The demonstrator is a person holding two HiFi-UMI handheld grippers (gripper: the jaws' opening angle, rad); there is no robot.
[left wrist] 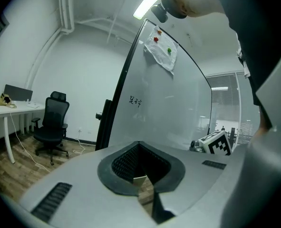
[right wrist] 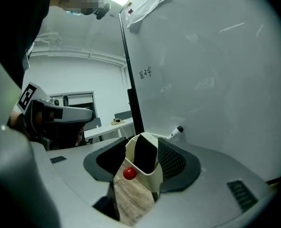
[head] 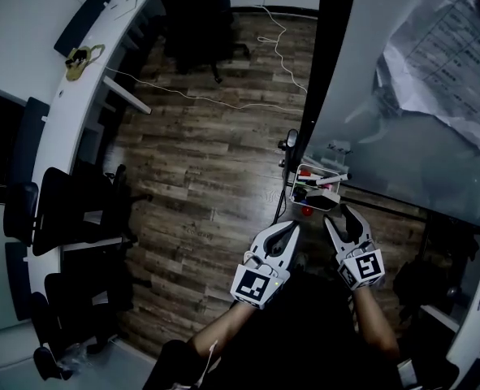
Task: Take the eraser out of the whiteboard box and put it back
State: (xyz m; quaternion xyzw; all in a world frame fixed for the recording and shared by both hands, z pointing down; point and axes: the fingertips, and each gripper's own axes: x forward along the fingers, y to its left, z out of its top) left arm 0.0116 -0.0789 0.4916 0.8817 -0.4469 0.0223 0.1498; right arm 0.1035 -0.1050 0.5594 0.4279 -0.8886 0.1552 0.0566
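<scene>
Under the whiteboard [head: 386, 149], the whiteboard box [head: 314, 187] is seen in the head view, just ahead of the right gripper [head: 338, 214]. In the left gripper view, the left gripper [left wrist: 139, 145] is shown with fingers pressed together, empty. In the right gripper view, the fingers [right wrist: 176, 161] are spread with the box end between them, and the eraser [right wrist: 146, 153] is stood inside, long axis nearly upright.

The floor [head: 199, 169] was matt, wood-grain planking with a worn, streaky look. The whiteboard [head: 402, 145] had a smooth, glossy face that caught reflections, with creased paper [head: 451, 47] on it. The box [right wrist: 150, 178] was smooth cream plastic, and the eraser [right wrist: 146, 153] inside looked matt black.
</scene>
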